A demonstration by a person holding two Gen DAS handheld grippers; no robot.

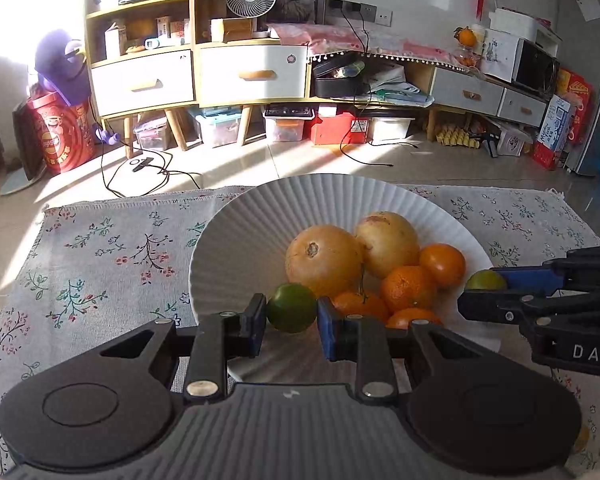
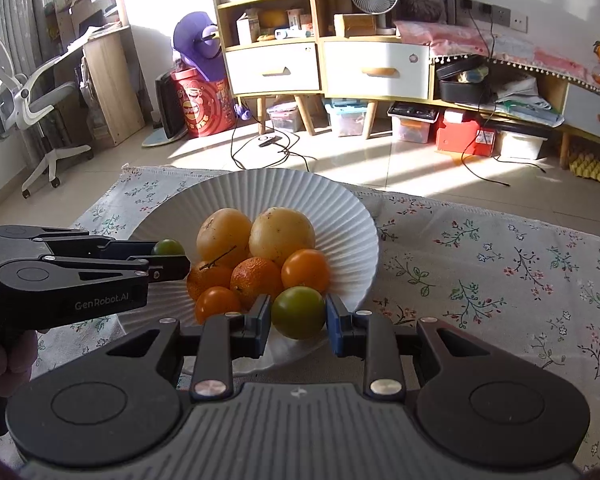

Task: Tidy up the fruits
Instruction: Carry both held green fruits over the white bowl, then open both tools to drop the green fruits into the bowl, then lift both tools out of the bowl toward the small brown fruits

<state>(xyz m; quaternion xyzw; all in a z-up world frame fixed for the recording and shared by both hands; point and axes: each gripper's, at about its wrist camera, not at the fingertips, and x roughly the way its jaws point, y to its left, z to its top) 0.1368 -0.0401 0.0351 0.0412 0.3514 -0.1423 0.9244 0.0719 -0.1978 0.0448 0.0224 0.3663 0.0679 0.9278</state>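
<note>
A white ribbed plate (image 1: 256,216) (image 2: 260,192) on a flowered cloth holds two large yellow fruits (image 1: 324,260) (image 2: 282,234) and several small oranges (image 1: 408,288) (image 2: 256,280). My left gripper (image 1: 292,320) is shut on a green fruit (image 1: 291,307) over the plate's near left part; it also shows in the right wrist view (image 2: 168,258). My right gripper (image 2: 298,322) is shut on a second green fruit (image 2: 298,312) over the plate's near right rim; it shows in the left wrist view (image 1: 480,292) with that fruit (image 1: 485,280).
The flowered cloth (image 1: 100,264) (image 2: 500,264) spreads to both sides of the plate. Beyond its far edge lies tiled floor with cables (image 1: 152,176). Shelves and drawers (image 1: 204,72) stand against the back wall. An office chair (image 2: 24,104) stands at far left.
</note>
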